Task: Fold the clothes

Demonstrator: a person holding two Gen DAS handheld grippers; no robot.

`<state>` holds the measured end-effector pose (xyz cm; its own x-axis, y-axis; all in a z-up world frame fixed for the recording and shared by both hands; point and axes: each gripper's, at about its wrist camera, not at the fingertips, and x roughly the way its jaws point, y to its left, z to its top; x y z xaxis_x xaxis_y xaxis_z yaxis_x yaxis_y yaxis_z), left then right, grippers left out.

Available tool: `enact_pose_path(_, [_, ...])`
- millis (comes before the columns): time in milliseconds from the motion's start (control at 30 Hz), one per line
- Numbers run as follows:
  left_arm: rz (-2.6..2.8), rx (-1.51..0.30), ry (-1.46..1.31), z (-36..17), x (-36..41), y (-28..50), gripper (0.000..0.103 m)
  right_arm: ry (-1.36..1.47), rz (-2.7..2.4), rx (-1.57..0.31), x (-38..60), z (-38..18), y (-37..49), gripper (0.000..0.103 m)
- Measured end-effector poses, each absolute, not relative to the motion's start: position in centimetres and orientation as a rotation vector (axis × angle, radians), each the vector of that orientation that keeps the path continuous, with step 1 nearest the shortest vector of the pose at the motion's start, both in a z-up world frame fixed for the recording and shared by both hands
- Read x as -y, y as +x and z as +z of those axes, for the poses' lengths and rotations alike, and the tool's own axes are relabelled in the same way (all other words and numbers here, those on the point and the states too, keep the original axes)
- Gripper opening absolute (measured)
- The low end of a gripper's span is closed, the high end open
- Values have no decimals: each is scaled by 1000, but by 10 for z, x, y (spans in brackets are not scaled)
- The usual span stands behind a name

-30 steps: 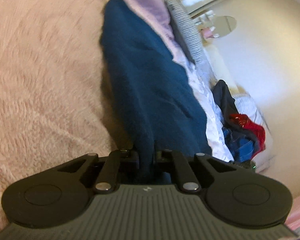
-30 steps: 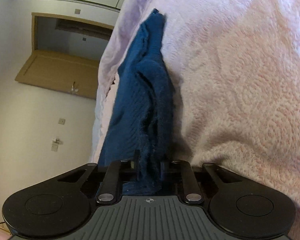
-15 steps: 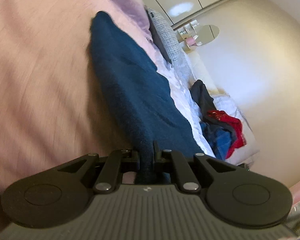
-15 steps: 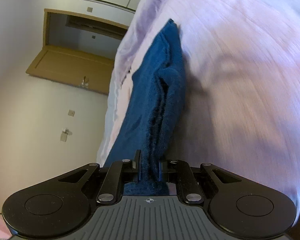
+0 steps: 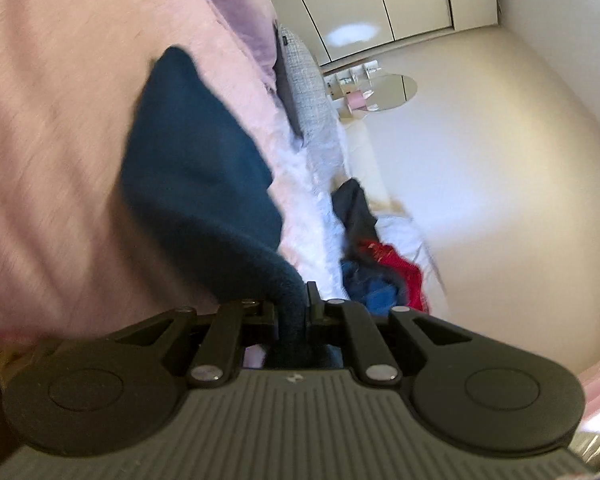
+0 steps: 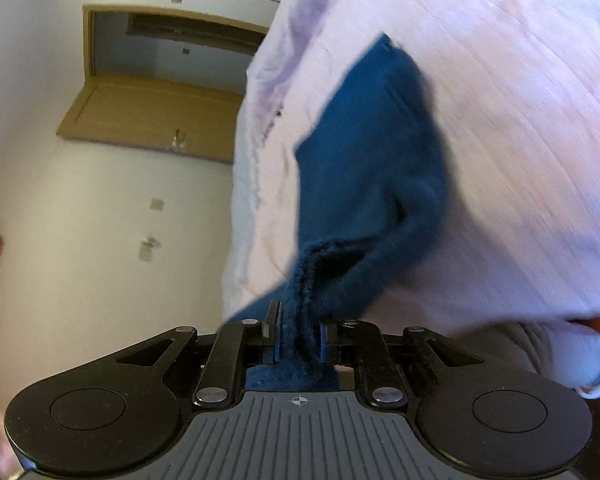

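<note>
A dark blue fleece garment (image 5: pixel 196 176) stretches across the pink bedspread (image 5: pixel 60 140) in the left wrist view. My left gripper (image 5: pixel 293 312) is shut on one end of it, the cloth bunched between the jaws. In the right wrist view the same blue garment (image 6: pixel 372 168) runs away from me over the pink bedspread (image 6: pixel 520 140), and my right gripper (image 6: pixel 299 332) is shut on a folded, doubled edge of it. Both held ends are lifted off the bed; the far end still rests on it.
A heap of dark, red and blue clothes (image 5: pixel 376 264) lies on white bedding at the right of the left wrist view. A grey checked pillow (image 5: pixel 308 92) and a lilac pillow (image 5: pixel 240 12) sit at the bed's head. A wooden door (image 6: pixel 152 112) is in the right wrist view.
Both grippers have pulled back and up with the blue garment, so it looks shorter and more bunched. More of the room and the bed's edge now show. Both grips are unchanged.
</note>
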<state>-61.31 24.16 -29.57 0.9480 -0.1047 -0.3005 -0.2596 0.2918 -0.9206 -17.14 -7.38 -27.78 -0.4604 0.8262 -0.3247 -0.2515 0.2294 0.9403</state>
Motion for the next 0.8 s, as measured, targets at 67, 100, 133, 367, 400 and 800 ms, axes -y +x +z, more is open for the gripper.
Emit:
enact_pose_path(67, [115, -336, -1323, -296, -275, -588, 10, 633, 1385, -1578, 48, -272, -149, 16])
enact_pose_path(100, [122, -339, -1345, -297, -292, -575, 10, 673, 1364, -1595, 35, -271, -137, 16])
enact_pose_path(133, [128, -342, -1366, -297, -309, -562, 11, 712, 1340, -1612, 20, -271, -127, 17])
enact_pose_path(367, [194, -377, -1576, -359, -389, -501, 15, 861, 950, -1791, -107, -352, -52, 19])
enact_pose_path(400, [205, -382, -1607, -369, -400, -494, 15, 873, 903, -1820, -120, -368, -45, 20])
enact_pose_path(800, [213, -210, -1719, -392, -436, -490, 51, 1006, 1223, -1428, -107, -362, 8, 88])
